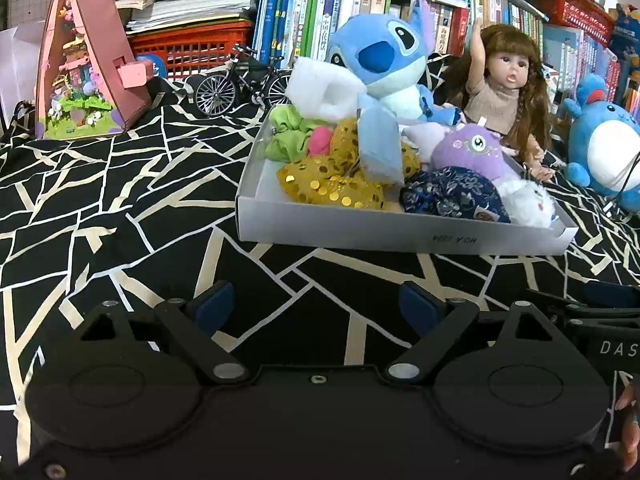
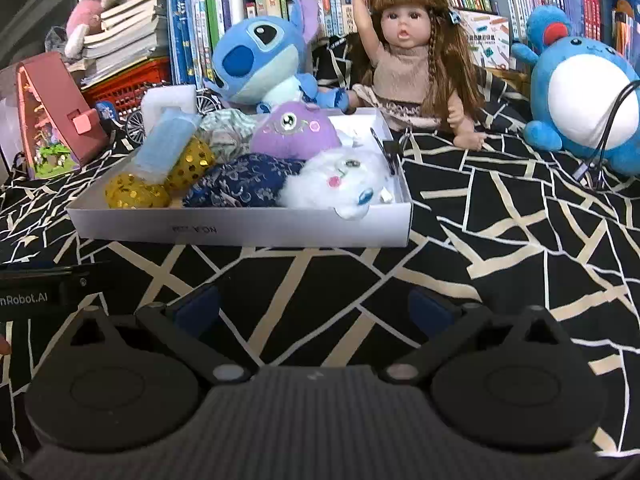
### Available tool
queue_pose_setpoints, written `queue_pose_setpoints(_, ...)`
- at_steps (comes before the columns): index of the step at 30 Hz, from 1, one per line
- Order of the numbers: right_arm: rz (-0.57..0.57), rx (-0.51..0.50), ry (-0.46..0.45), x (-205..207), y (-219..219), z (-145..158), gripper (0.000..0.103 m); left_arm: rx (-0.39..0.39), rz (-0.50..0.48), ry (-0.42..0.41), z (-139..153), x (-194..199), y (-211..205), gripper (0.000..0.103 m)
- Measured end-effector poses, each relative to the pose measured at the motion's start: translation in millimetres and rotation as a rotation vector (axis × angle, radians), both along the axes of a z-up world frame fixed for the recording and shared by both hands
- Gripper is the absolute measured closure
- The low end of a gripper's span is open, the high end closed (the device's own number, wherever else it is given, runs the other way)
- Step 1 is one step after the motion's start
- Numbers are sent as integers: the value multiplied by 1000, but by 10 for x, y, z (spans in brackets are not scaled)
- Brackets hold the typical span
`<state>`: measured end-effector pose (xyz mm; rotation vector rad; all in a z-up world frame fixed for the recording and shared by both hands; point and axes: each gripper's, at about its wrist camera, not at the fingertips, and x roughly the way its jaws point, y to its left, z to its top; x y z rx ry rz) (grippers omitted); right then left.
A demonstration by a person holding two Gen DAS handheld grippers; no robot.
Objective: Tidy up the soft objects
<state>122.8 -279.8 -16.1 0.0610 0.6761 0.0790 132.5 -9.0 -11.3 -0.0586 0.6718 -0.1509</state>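
On the black worktop cloth point(image 1: 120, 220) with its pale crack lines sits a white tray point(image 2: 240, 232), just beyond both claws. It is full of soft things: a gold sequin pouch point(image 1: 332, 184) at the near left, a navy floral pouch point(image 2: 244, 184) in the near middle, a white fluffy toy point(image 2: 344, 180) at the near right, a purple plush point(image 2: 296, 132) behind them, a green scrunchie point(image 1: 286, 136) at the far left. The left claw point(image 1: 318, 308) is released, its blue pads wide apart over bare cloth with nothing between them. The right claw point(image 2: 316, 312) is likewise released and empty. A blue plush point(image 2: 260, 64) and a doll point(image 2: 408, 64) sit just behind the tray, before a bookshelf point(image 1: 304, 8).
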Motion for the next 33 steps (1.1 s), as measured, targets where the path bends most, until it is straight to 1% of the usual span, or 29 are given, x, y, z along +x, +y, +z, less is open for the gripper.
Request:
queue_pose_setpoints(7, -1, -17, 10, 21, 27, -22, 0, 25, 5, -12, -35, 24, -39, 11)
queue_pose_setpoints(19, 1, -46, 17, 20, 60, -27, 0, 4, 0, -7, -45, 35, -22, 5)
queue_pose_setpoints(23, 2, -58, 20, 25, 75, -32, 0, 9, 0, -5, -50, 40, -26, 4)
queue_pose_setpoints(33, 3, -64, 22, 29, 85, -33, 0, 49, -4, 6, -67, 57, -90, 1)
